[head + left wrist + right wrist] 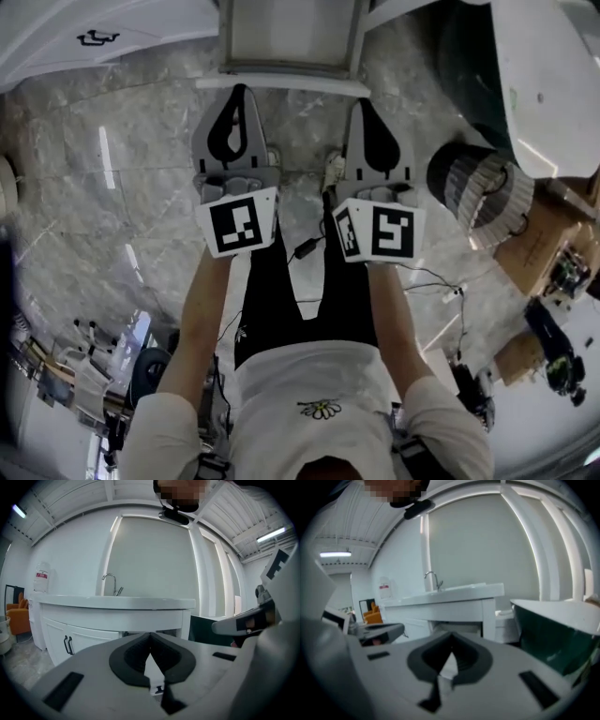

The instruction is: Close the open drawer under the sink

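Both pairs of jaws are shut tight with nothing between them. I hold my left gripper [150, 634] and right gripper [451, 646] side by side, pointing at the sink cabinet [93, 620]. The open drawer [281, 82] sticks out from under that cabinet, just ahead of my tips and apart from them. A tap [110, 581] stands on the cabinet's top, and a dark green tub [553, 634] sits to the cabinet's right.

left gripper [242, 94]: fingers [131, 660] together | right gripper [362, 105]: fingers apparently together
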